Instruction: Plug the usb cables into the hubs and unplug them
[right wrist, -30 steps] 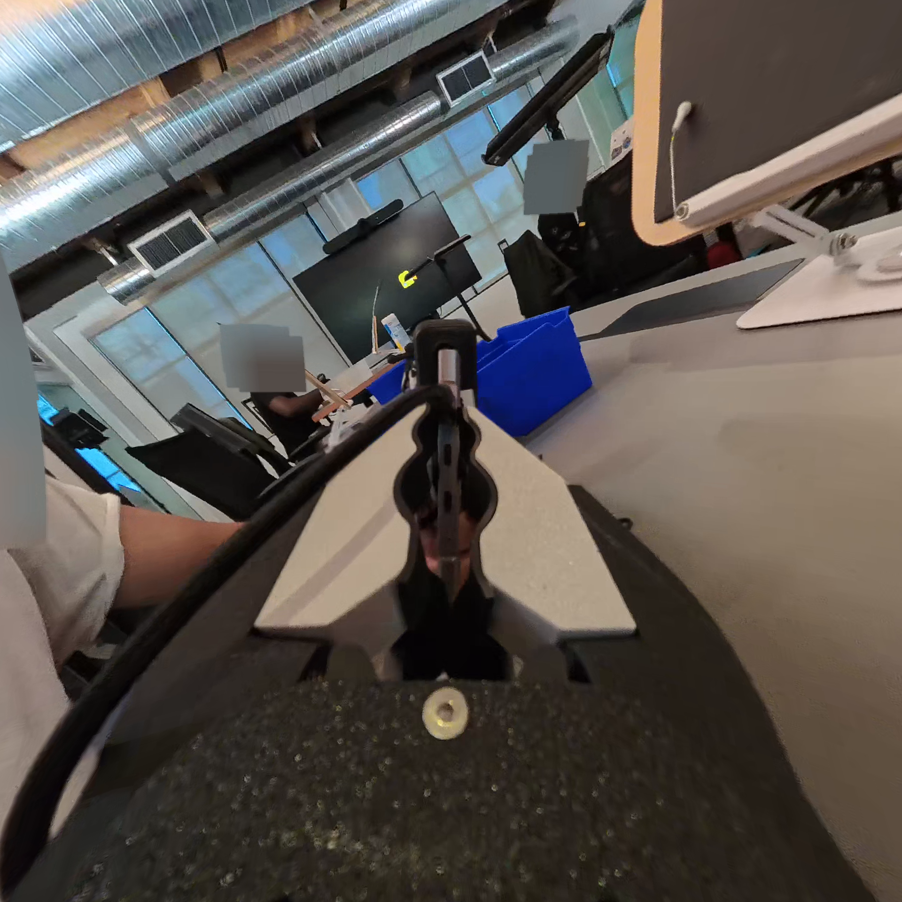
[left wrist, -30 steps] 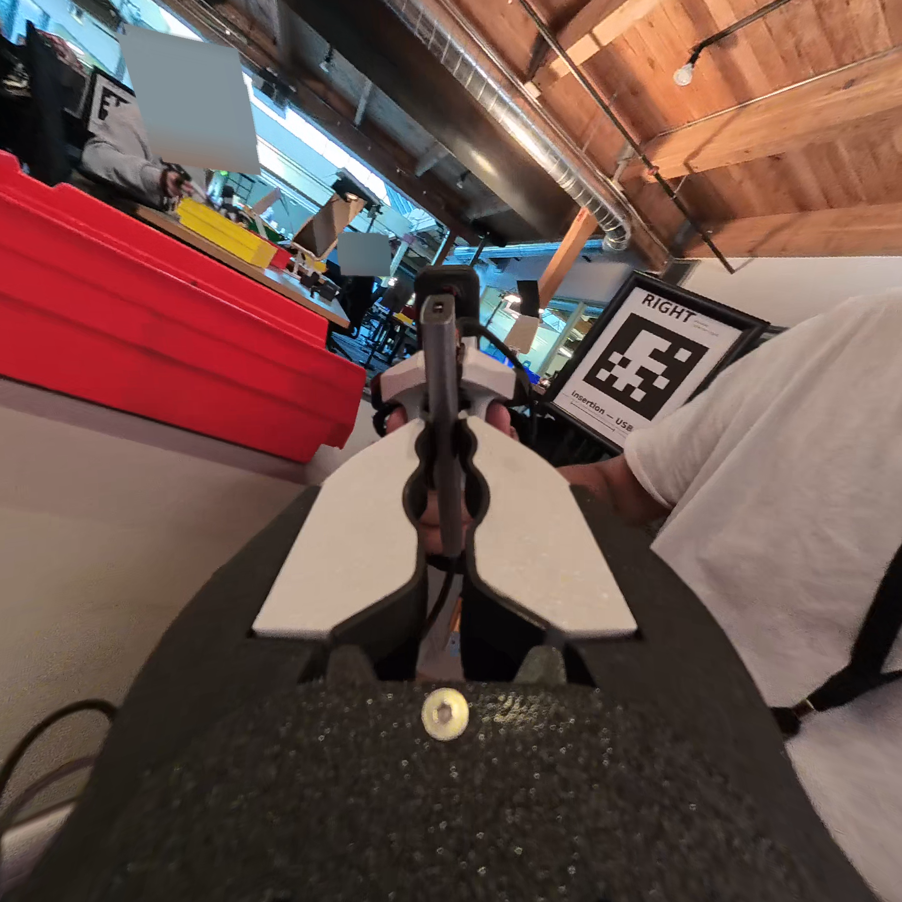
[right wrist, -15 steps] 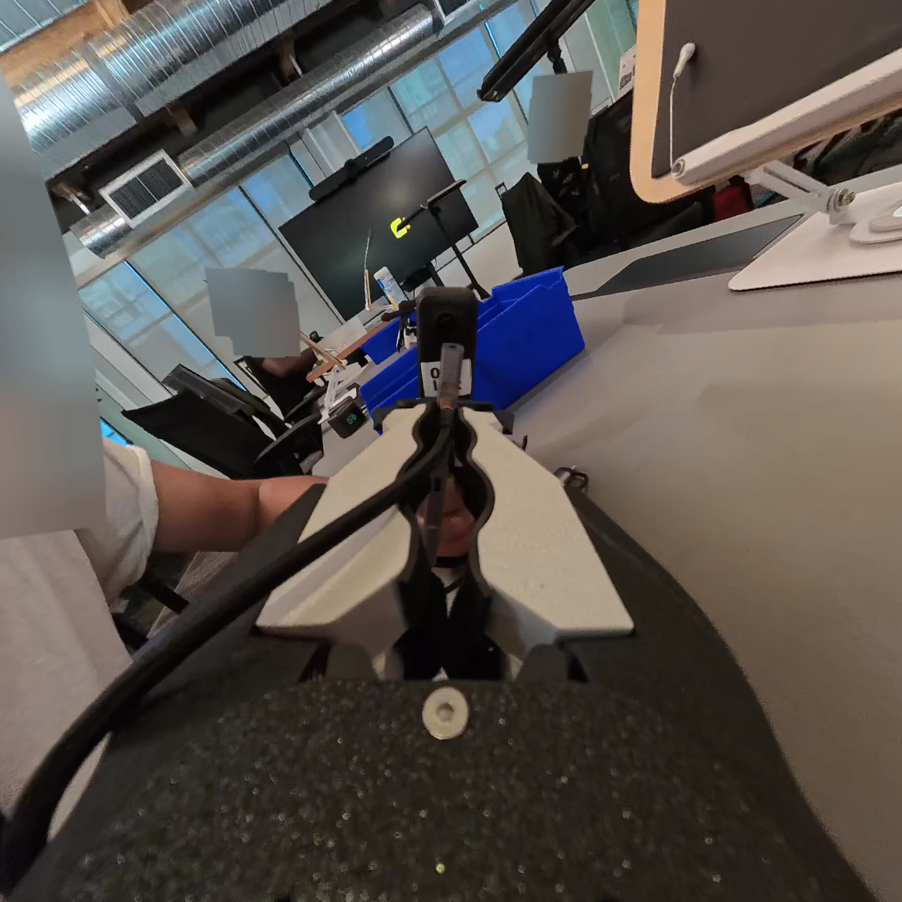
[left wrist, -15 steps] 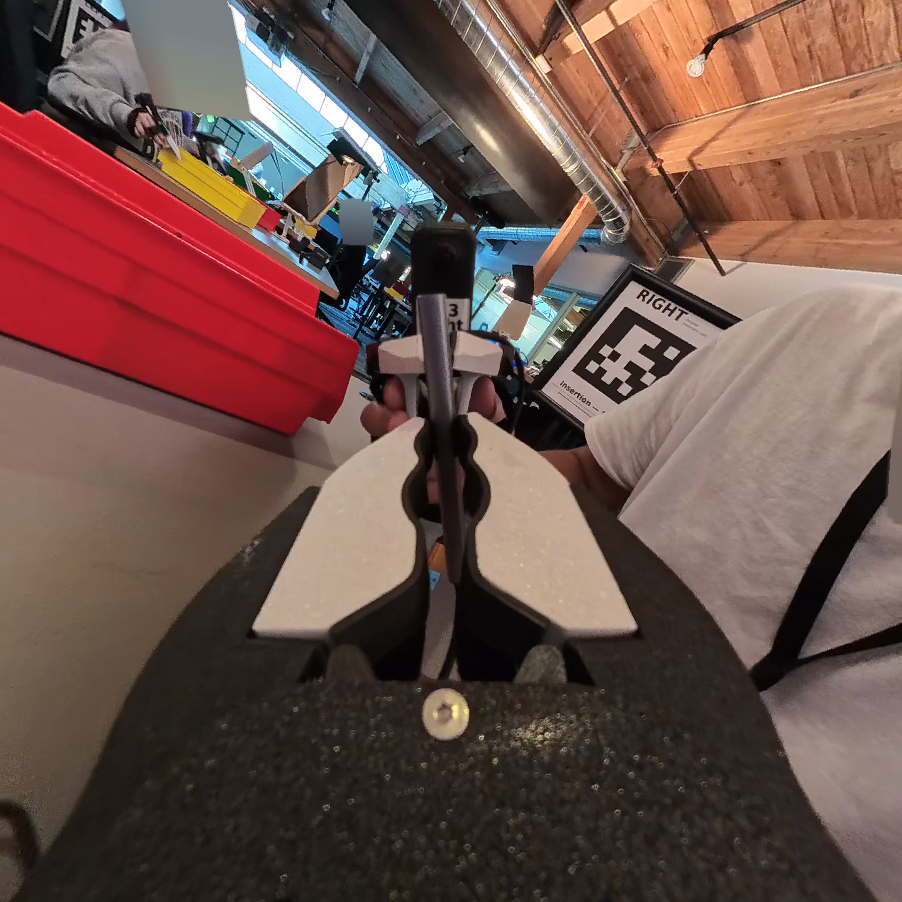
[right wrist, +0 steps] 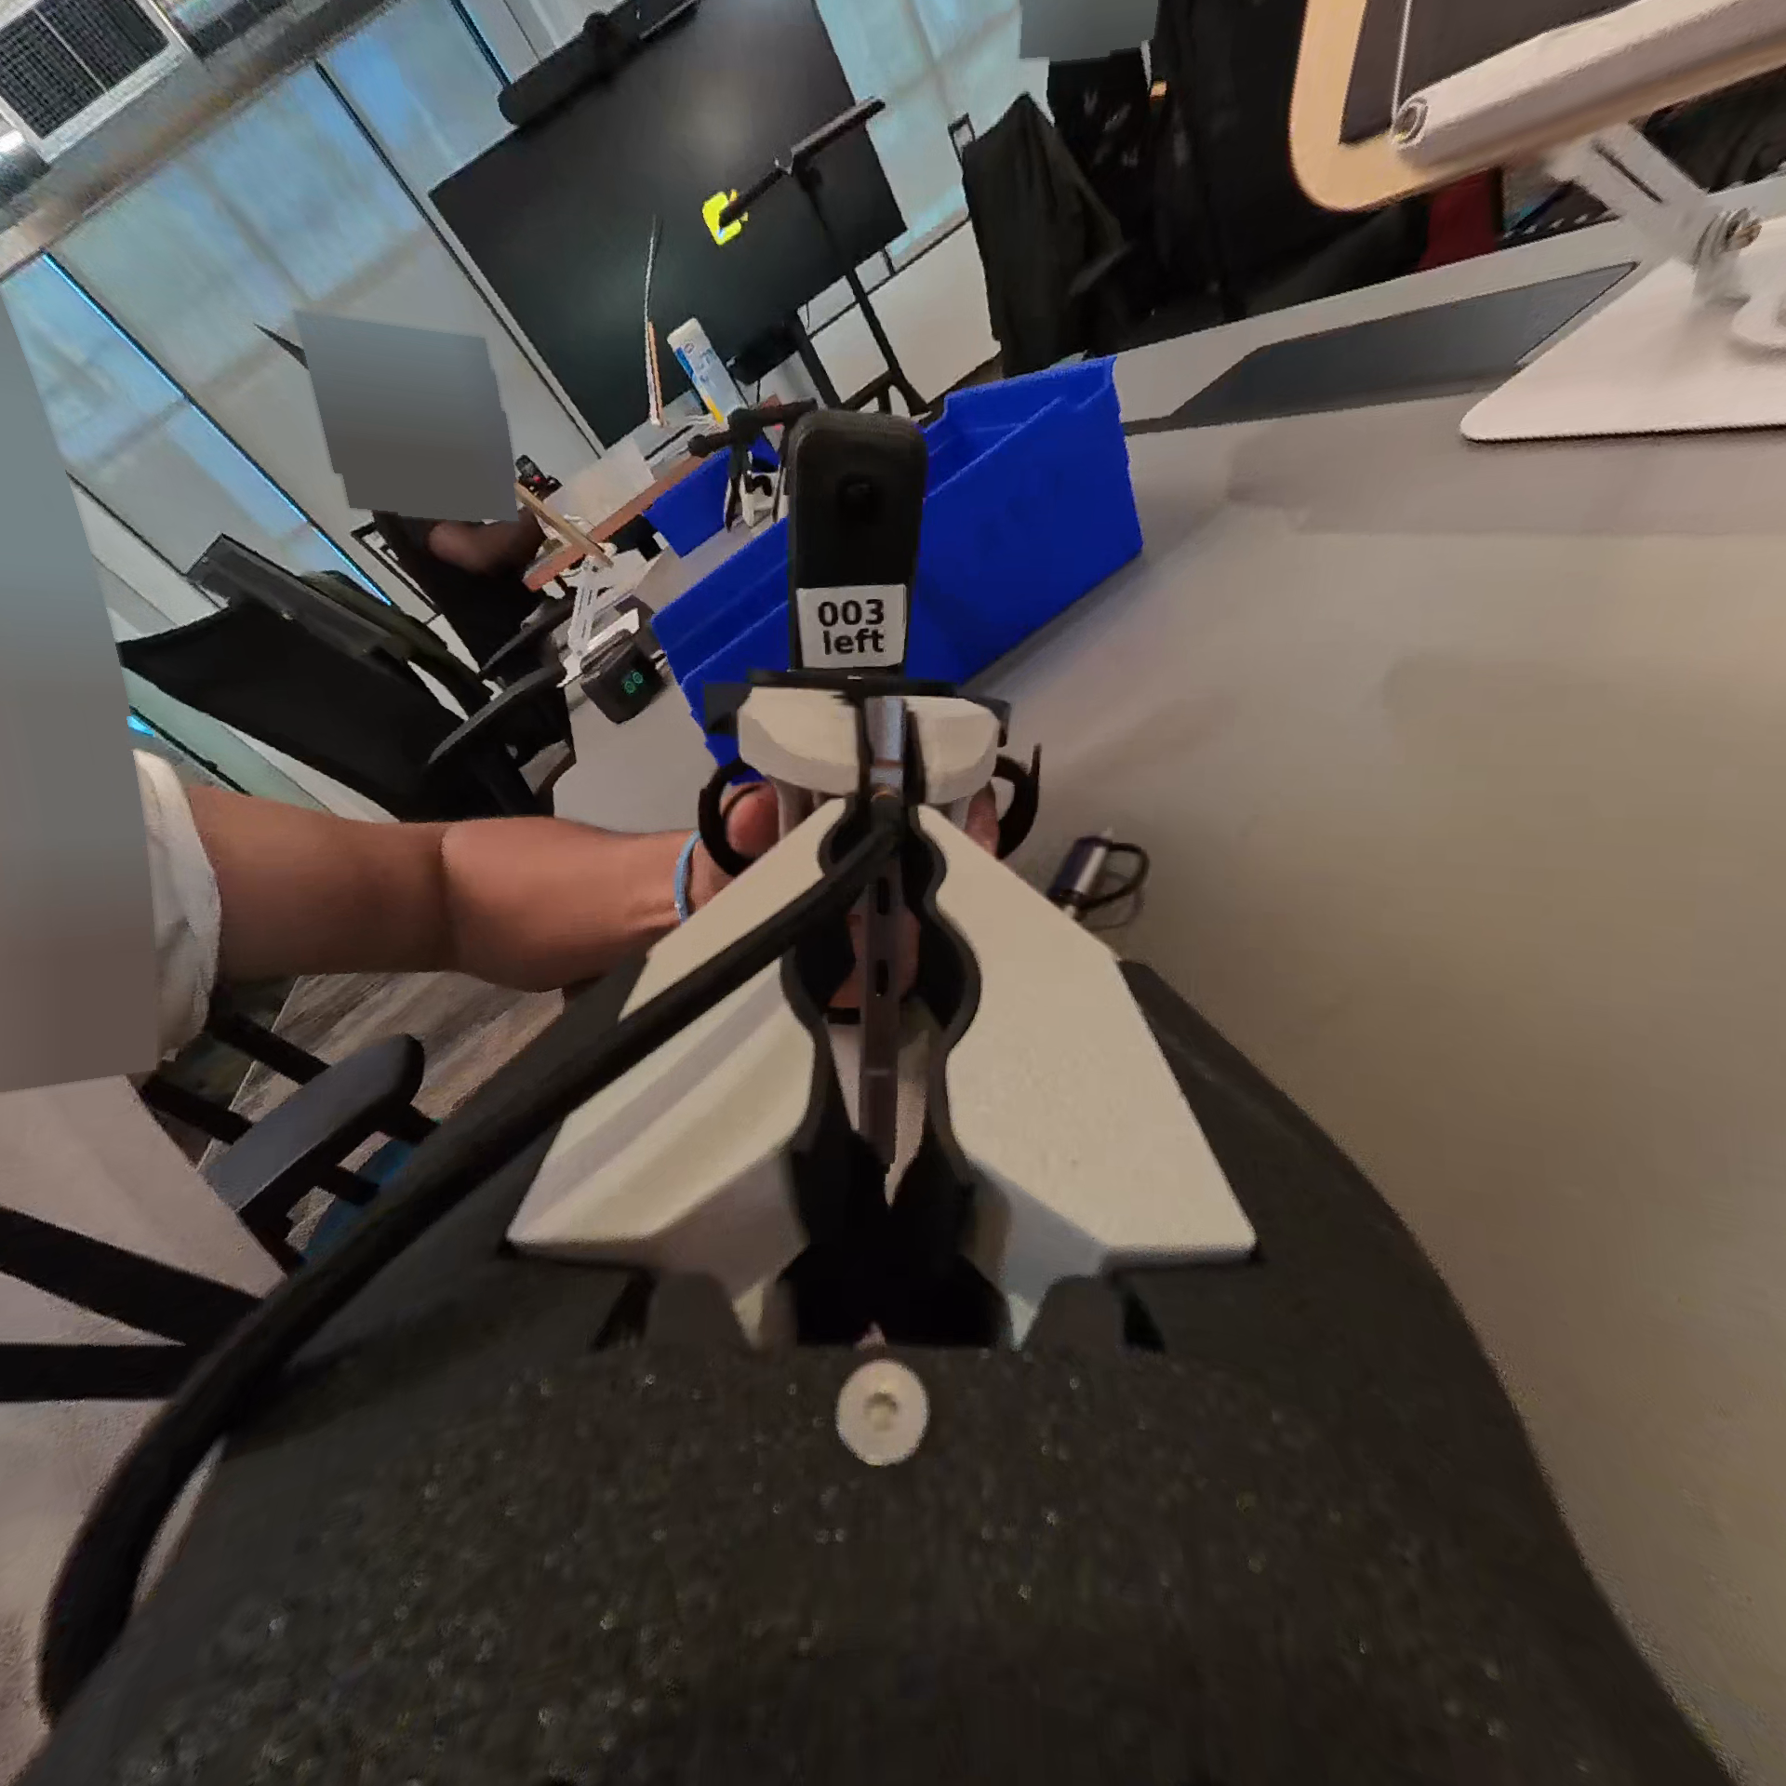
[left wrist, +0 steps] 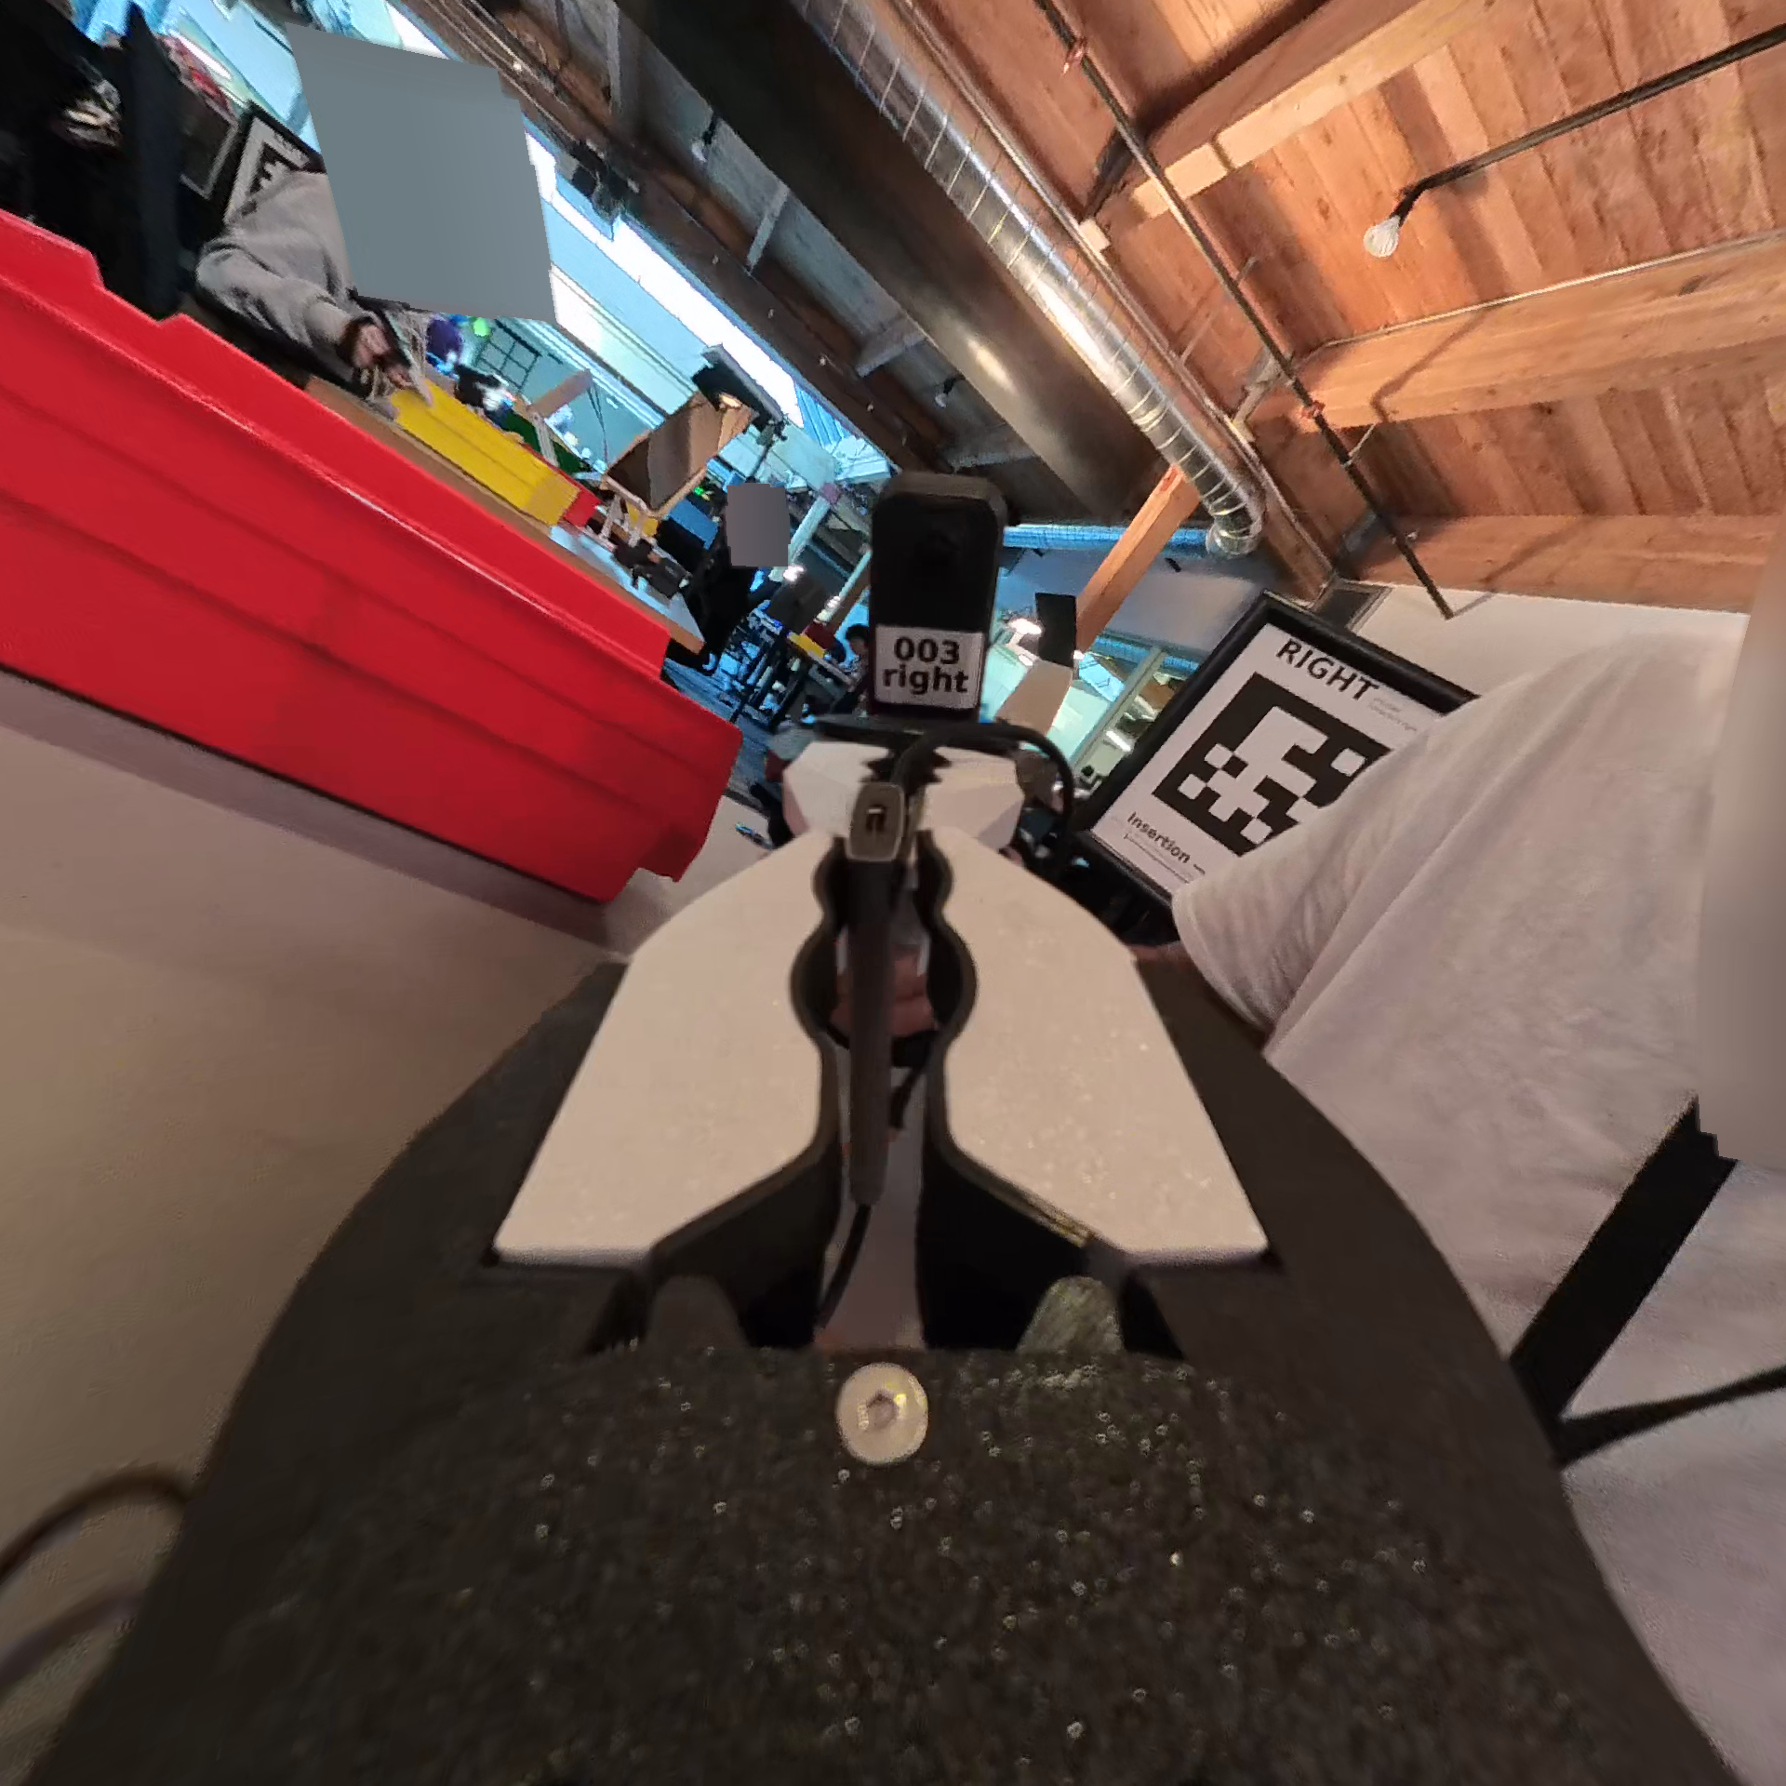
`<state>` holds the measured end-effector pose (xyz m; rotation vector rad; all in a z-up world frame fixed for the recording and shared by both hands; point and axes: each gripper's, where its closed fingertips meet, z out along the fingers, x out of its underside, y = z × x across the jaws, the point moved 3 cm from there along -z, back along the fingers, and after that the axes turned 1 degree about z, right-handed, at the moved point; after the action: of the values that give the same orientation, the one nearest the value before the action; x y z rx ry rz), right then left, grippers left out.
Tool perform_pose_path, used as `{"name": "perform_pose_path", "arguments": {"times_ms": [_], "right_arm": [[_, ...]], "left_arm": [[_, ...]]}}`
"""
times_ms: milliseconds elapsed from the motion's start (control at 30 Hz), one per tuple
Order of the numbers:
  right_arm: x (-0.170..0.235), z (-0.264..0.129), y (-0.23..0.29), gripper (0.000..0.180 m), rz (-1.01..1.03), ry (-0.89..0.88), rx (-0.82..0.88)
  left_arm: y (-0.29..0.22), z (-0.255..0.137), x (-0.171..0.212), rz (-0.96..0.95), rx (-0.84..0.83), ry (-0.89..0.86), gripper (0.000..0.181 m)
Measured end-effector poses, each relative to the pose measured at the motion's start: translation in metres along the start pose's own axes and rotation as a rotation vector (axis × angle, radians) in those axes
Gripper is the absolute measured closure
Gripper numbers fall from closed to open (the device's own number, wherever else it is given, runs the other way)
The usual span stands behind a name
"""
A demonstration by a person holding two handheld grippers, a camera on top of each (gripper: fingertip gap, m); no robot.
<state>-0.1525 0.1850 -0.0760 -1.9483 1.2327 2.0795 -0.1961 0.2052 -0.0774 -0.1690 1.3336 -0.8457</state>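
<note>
In the left wrist view my left gripper [left wrist: 875,850] is shut on a dark USB cable plug [left wrist: 873,966]. The plug's grey metal end [left wrist: 875,821] faces my right gripper [left wrist: 904,773], just short of it. In the right wrist view my right gripper [right wrist: 875,831] is shut on a slim dark hub [right wrist: 878,976] with several slots along its edge. The hub's black cable [right wrist: 580,1063] runs off to the lower left. My left gripper [right wrist: 879,734] faces it there, with the plug's silver tip [right wrist: 884,744] showing between its fingers.
A red bin [left wrist: 290,580] stands on the table to the left. A framed marker sign [left wrist: 1276,763] and a person's white shirt [left wrist: 1450,918] are on the right. A blue bin [right wrist: 1024,522], a small dark device with a cable [right wrist: 1092,870] and a white monitor stand [right wrist: 1643,377] are on the grey table. The tips of both grippers are at nearly the same place.
The two grippers have drawn apart. The long grey piece that reached across to the other gripper has separated, and the plug's end face now shows bare. Both grasps have held.
</note>
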Motion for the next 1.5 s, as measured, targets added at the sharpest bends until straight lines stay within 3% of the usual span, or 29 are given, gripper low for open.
{"name": "perform_pose_path", "arguments": {"times_ms": [233, 433, 500, 533, 567, 633, 700, 833, 933, 1033, 1133, 1233, 1367, 1500], "right_arm": [[0.005, 0.002, 0.000, 0.175, 0.114, -0.068, -0.063], [0.008, -0.005, 0.003, 0.174, 0.082, -0.052, -0.071], [-0.045, -0.070, -0.021, 0.176, 0.216, -0.367, -0.076], [-0.059, -0.102, -0.034, 0.179, 0.156, -0.444, 0.022], [-0.052, -0.095, -0.026, 0.176, 0.028, -0.331, 0.090], [-0.030, -0.046, 0.016, 0.175, -0.115, -0.143, 0.029], [-0.026, -0.039, 0.009, 0.175, -0.141, -0.081, 0.082], [-0.039, -0.066, -0.012, 0.175, -0.097, -0.058, 0.200], [-0.053, -0.076, -0.013, 0.175, -0.289, 0.115, 0.371], [-0.101, -0.115, -0.020, 0.175, -0.495, 0.247, 0.647], [-0.144, -0.165, -0.053, 0.175, -0.636, 0.484, 0.995], [-0.150, -0.193, -0.103, 0.174, -0.643, 0.799, 1.168], [-0.110, -0.216, -0.181, 0.174, -0.612, 1.225, 1.249], [-0.031, -0.238, -0.209, 0.171, -0.382, 1.626, 1.125]], "left_arm": [[-0.001, -0.003, 0.002, 0.027, 0.002, 0.054, 0.171], [-0.003, -0.003, 0.008, 0.079, 0.023, 0.132, 0.171], [0.015, -0.034, -0.021, 0.031, -0.046, -0.013, 0.171], [0.025, -0.053, -0.038, 0.041, -0.106, -0.091, 0.171], [0.027, -0.056, -0.042, 0.080, -0.140, -0.100, 0.172], [0.015, -0.019, -0.015, 0.138, -0.093, 0.052, 0.171], [0.010, -0.001, 0.001, 0.155, -0.075, 0.132, 0.171], [0.010, -0.014, -0.006, 0.127, -0.088, 0.071, 0.171], [0.003, -0.010, -0.001, 0.153, -0.071, 0.101, 0.171], [0.005, -0.013, -0.001, 0.121, -0.061, 0.109, 0.172], [0.004, -0.015, -0.002, 0.146, -0.068, 0.114, 0.171], [0.009, -0.017, -0.004, 0.120, -0.093, 0.097, 0.172], [0.008, -0.018, -0.004, 0.119, -0.086, 0.100, 0.172], [0.005, -0.015, 0.000, 0.164, -0.097, 0.129, 0.172]]}}
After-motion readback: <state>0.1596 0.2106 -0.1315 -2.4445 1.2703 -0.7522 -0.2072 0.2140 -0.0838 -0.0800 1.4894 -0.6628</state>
